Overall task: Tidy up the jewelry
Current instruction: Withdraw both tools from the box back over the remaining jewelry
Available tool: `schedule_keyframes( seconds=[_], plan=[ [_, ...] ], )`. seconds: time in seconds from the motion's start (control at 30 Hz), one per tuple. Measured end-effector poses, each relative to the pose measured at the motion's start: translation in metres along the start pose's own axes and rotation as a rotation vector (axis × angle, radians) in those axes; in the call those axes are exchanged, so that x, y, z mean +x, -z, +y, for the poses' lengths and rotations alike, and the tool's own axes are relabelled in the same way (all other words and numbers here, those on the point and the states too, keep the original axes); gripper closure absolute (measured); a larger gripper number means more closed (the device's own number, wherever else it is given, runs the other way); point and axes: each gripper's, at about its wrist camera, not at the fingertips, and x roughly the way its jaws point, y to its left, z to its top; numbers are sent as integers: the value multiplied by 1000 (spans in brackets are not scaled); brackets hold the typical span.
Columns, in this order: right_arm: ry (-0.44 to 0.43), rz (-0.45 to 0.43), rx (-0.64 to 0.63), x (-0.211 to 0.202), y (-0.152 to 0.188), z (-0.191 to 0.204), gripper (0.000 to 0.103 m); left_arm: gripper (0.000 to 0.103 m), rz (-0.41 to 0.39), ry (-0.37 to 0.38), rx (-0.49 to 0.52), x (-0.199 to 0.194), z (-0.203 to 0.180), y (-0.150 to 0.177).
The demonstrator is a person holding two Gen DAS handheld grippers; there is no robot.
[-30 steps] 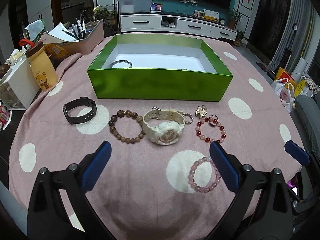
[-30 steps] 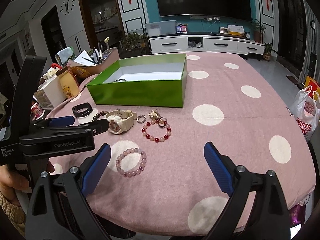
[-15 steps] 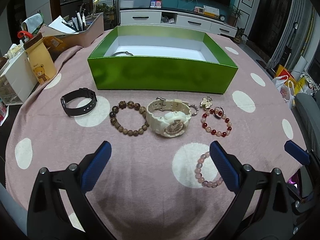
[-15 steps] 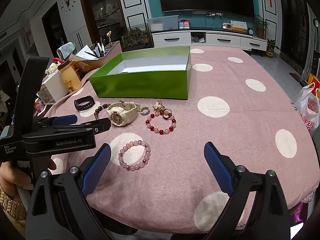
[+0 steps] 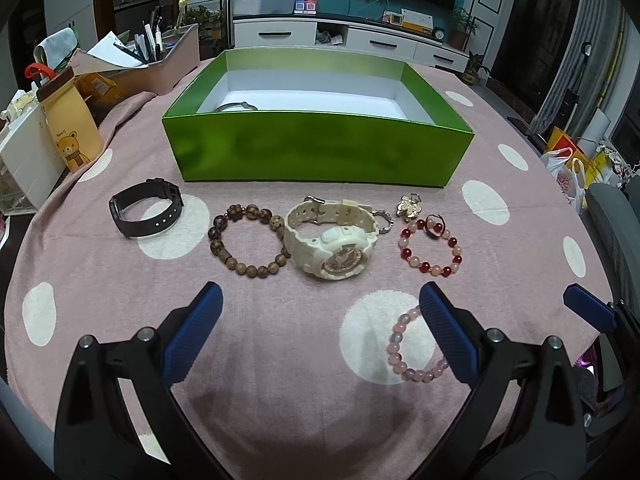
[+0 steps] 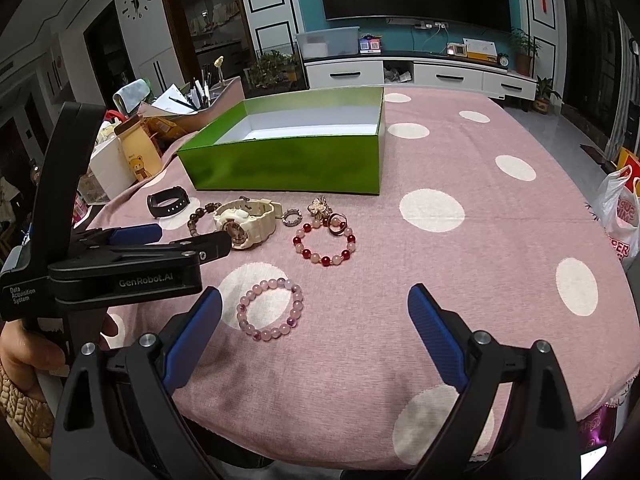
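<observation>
Black left tongs (image 6: 176, 240) read "GenRobot.AI" and "Data Acquisition System".

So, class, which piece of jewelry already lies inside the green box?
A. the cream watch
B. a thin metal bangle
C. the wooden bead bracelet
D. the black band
B: only a thin metal bangle shows on the white floor of the green box; the cream watch, wooden bead bracelet and black band lie on the cloth in front of it.

Both hand-held grippers hang level, jaws spread wide and empty: left hand-held gripper (image 5: 320, 336), right hand-held gripper (image 6: 316, 338). A hand (image 6: 30, 354) grips the left one's handle.
</observation>
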Motion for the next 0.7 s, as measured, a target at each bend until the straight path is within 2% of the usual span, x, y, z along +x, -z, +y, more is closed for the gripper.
schedule_keyframes(
  seconds=[0.37,0.7],
  plan=[
    [9,30,-13,11,-5,4,9,3,23,-34,20,10,5,-4],
    [21,53,-25,13,-13,2,9,3,27,-12,9,11,12,-17]
  ],
)
